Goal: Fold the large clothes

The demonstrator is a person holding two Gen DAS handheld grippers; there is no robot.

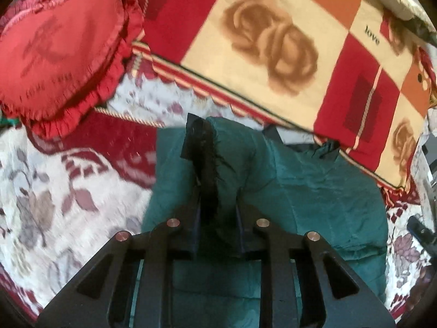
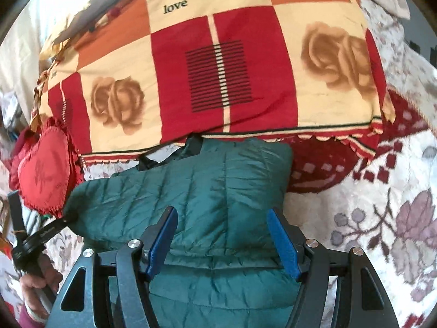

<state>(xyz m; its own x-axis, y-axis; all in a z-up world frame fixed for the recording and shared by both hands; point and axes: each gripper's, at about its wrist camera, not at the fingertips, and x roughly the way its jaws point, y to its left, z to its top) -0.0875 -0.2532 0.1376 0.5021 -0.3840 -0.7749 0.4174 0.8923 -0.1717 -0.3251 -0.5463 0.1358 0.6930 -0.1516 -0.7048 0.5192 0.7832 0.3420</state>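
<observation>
Inspecting the left wrist view first: your left gripper (image 1: 217, 188) is pinched narrow on a raised fold of the green quilted jacket (image 1: 314, 196), at the part edged with black fur trim (image 1: 207, 161). The fabric rises between the two fingers and the pads press on it. The jacket fills the lower centre of that frame, lying on the floral bedspread (image 1: 54, 191), which covers the left half. A red heart-shaped cushion (image 1: 60, 54) sits at upper left, apart from the jacket. A patchwork pillow (image 1: 273, 41) printed with roses and the word "love" runs across the top and right, its lower edge just beside the jacket's far end.

In the right wrist view, your right gripper (image 2: 222, 218) stands moderately wide over the jacket (image 2: 191, 186). The blue pads (image 2: 284, 246) are spread either side of a padded bulge; I cannot tell whether they press on it. The jacket occupies the lower centre, its far edge touching the pillow (image 2: 218, 54). The heart cushion (image 2: 46, 169) is at mid left, and the bedspread (image 2: 368, 218) fills the right. At lower left, your left hand (image 2: 35, 284) grips the handle of the other tool, whose tip meets the jacket's left corner.
</observation>
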